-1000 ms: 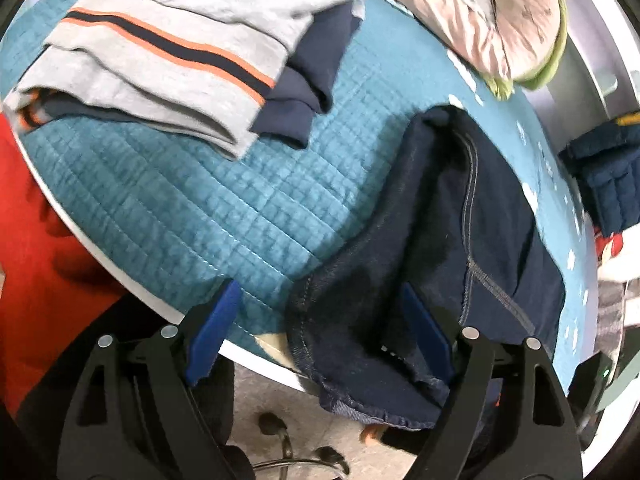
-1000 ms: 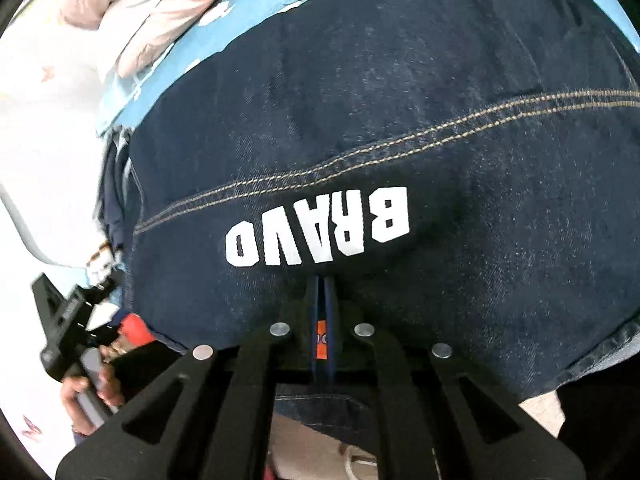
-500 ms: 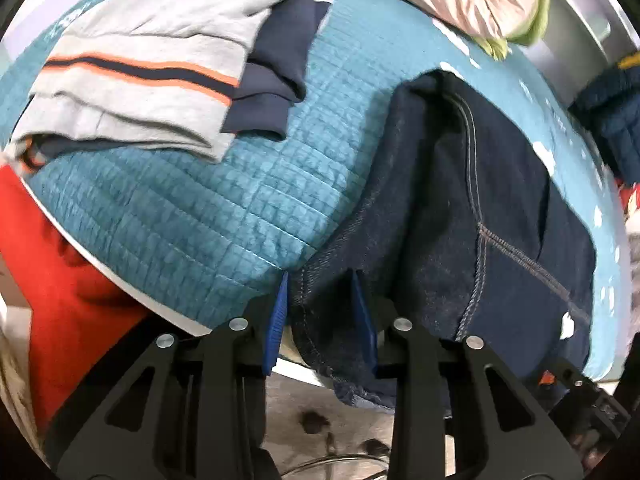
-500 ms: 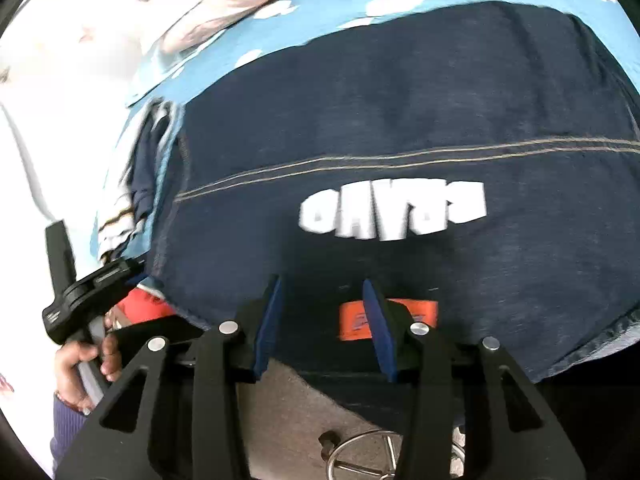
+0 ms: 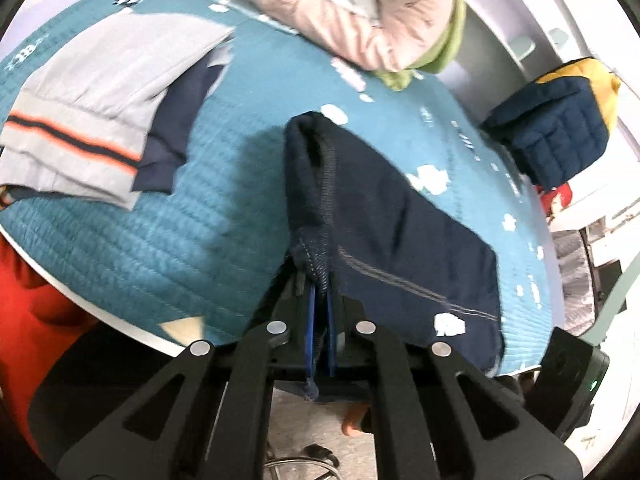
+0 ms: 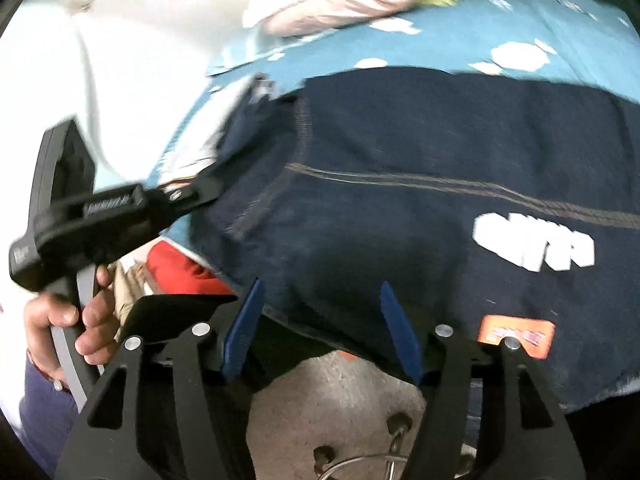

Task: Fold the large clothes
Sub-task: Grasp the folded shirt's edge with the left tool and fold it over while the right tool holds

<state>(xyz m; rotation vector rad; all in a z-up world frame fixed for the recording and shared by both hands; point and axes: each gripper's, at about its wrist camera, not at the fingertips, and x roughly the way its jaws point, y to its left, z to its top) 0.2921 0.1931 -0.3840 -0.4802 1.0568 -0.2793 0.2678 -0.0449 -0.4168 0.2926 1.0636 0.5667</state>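
Note:
A dark denim garment with tan stitching and white letters lies folded on the teal quilted table cover. My left gripper is shut on the garment's near left corner hem and lifts it a little. In the right wrist view the garment fills the middle, with its white lettering and orange label. My right gripper is open at the garment's near edge, holding nothing. The left gripper shows there at the garment's left corner.
A folded grey garment with orange and navy stripes lies at the left. A pink padded jacket lies at the back. A navy quilted item sits at the right. Red cloth hangs off the left edge.
My left gripper closed on the denim corner hem and raised it. My right gripper let go of the denim edge, opened wide and shifted left along the edge.

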